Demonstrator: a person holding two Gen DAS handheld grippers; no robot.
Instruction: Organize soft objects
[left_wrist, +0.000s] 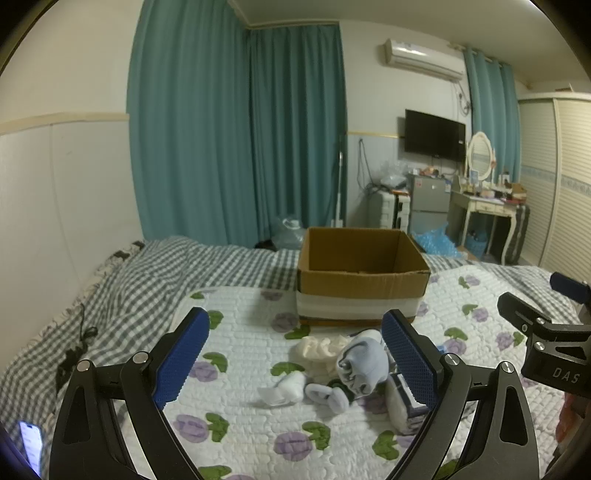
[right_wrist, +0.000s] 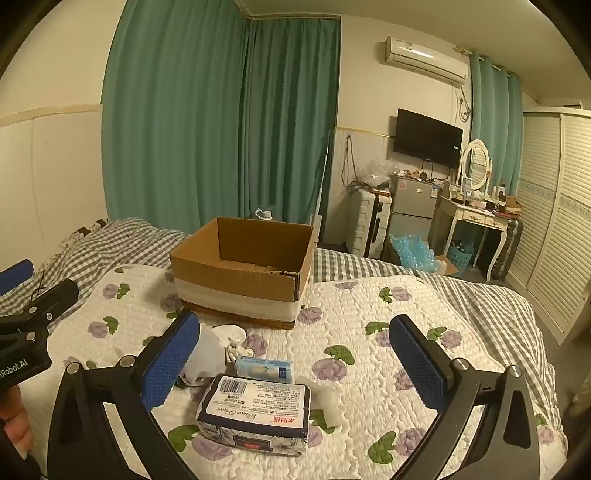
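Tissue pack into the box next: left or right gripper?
Right, probably. The tissue pack lies centered between the open right gripper, box straight ahead. In the left wrist view, it sits partly hidden behind one finger of the left gripper, which frames the socks instead.

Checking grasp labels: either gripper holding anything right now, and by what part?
Nothing held. Left gripper and right gripper both open, hovering over the socks and tissue pack lying on the quilt.
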